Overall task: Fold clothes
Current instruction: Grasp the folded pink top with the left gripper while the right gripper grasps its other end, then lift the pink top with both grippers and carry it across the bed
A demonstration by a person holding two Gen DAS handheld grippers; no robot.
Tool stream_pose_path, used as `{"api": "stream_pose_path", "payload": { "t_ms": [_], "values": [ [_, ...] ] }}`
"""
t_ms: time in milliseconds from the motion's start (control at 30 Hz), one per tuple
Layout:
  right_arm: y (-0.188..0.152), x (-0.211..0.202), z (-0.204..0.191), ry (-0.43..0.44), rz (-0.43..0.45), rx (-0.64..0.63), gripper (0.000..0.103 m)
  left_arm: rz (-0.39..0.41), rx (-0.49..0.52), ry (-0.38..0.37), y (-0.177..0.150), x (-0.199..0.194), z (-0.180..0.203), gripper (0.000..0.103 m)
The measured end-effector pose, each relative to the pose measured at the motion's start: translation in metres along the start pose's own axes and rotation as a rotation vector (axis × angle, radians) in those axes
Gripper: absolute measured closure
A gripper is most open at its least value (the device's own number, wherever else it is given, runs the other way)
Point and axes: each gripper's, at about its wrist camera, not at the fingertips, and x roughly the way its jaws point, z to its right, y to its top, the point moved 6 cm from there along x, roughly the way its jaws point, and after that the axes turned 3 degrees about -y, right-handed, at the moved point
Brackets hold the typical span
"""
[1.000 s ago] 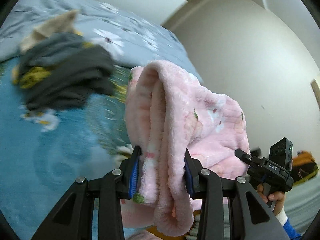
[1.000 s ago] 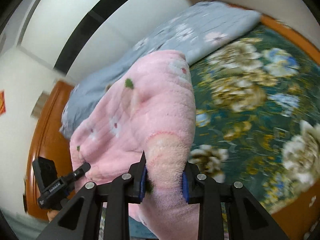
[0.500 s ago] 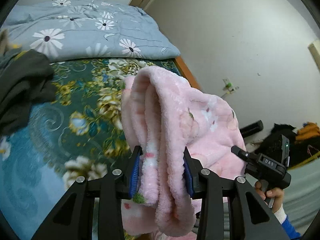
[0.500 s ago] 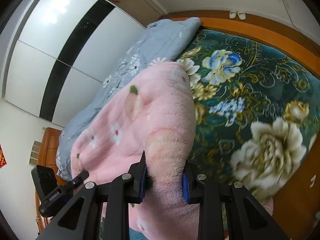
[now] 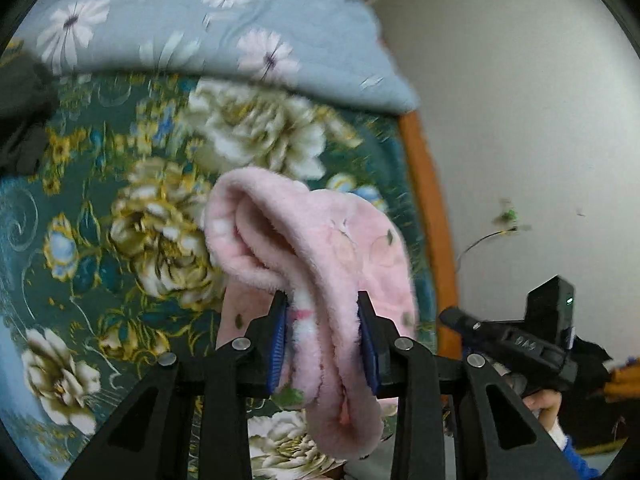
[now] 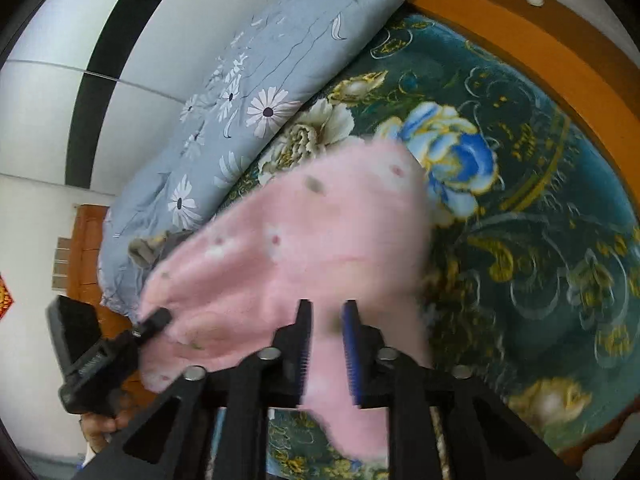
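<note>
A fluffy pink garment [image 5: 320,248] hangs bunched between two hand-held grippers above a bed, over its dark green floral bedspread [image 5: 120,208]. The left gripper [image 5: 323,344] has its blue-padded fingers [image 5: 277,344] closing on a thick folded edge of the garment, which loops up and over in front of them. The right gripper [image 6: 327,350] is also closing, its narrow-set fingers [image 6: 351,352] pinching another part of the same pink fabric [image 6: 304,240], which is blurred in that view. A pale blue quilt with white daisies [image 6: 248,104] lies folded along the far side of the bed, beside an orange wooden bed frame [image 6: 520,36]. A person's hand [image 5: 540,404] grips the handle of the right gripper at the edge of the left-wrist view.
</note>
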Motion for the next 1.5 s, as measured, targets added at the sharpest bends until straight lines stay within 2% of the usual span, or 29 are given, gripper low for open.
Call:
{"api": "stream_pose_path", "payload": {
  "t_ms": [67,167,233,367,467,533,567,667,733,800,867,933,1000,1100,1200,1267,1367,1433,1500],
  "values": [
    [0.01,0.016,0.029,-0.057,-0.049,0.021,0.088,-0.056,-0.029,0.061,-0.002,0.026,-0.014,0.069],
    [0.009,0.027,0.066,-0.074,-0.079,0.083,0.088,-0.118,-0.071,0.071,-0.01,0.055,-0.03,0.069],
    [0.003,0.03,0.085,-0.088,-0.087,0.113,0.088,-0.128,-0.089,0.049,-0.015,0.063,-0.031,0.07],
    [-0.007,0.03,0.117,-0.121,-0.113,0.181,0.086,-0.142,-0.116,-0.017,-0.019,0.076,-0.022,0.07],
    [-0.008,0.025,0.127,-0.132,-0.124,0.191,0.085,-0.14,-0.096,-0.186,-0.021,0.077,0.008,0.07],
    [-0.004,0.022,0.126,-0.129,-0.123,0.174,0.085,-0.105,-0.047,-0.255,-0.021,0.07,0.02,0.069],
    [-0.003,0.021,0.124,-0.13,-0.122,0.163,0.085,-0.106,-0.037,-0.238,-0.022,0.072,0.016,0.069],
    [-0.001,0.023,0.116,-0.151,-0.132,0.125,0.085,-0.189,-0.096,-0.06,-0.032,0.099,-0.029,0.069],
    [0.002,0.029,0.104,-0.177,-0.147,0.082,0.083,-0.207,-0.142,-0.006,-0.035,0.109,-0.055,0.069],
    [0.006,0.038,0.088,-0.18,-0.16,0.033,0.082,-0.217,-0.198,-0.01,-0.036,0.114,-0.071,0.069],
    [0.009,0.047,0.065,-0.139,-0.172,-0.027,0.082,-0.206,-0.208,-0.044,-0.035,0.113,-0.07,0.069],
    [0.011,0.06,0.043,-0.104,-0.19,-0.078,0.082,-0.208,-0.193,-0.088,-0.035,0.111,-0.062,0.069],
    [0.012,0.075,0.035,-0.123,-0.213,-0.114,0.081,-0.219,-0.158,-0.117,-0.034,0.109,-0.053,0.069],
    [0.015,0.095,0.057,-0.27,-0.234,-0.145,0.082,-0.233,-0.131,-0.088,-0.03,0.108,-0.058,0.067],
    [0.015,0.106,0.1,-0.341,-0.273,-0.038,0.085,-0.243,-0.164,-0.042,-0.03,0.112,-0.074,0.061],
    [0.016,0.105,0.11,-0.324,-0.262,0.001,0.087,-0.246,-0.186,0.002,-0.03,0.114,-0.086,0.06],
    [0.014,0.102,0.114,-0.315,-0.255,0.0,0.089,-0.243,-0.191,-0.011,-0.029,0.112,-0.085,0.054],
    [0.012,0.097,0.117,-0.319,-0.251,-0.006,0.089,-0.251,-0.14,-0.018,-0.027,0.111,-0.076,0.043],
    [0.011,0.085,0.118,-0.319,-0.239,0.013,0.089,-0.268,-0.088,-0.02,-0.025,0.111,-0.073,0.038]
  ]
}}
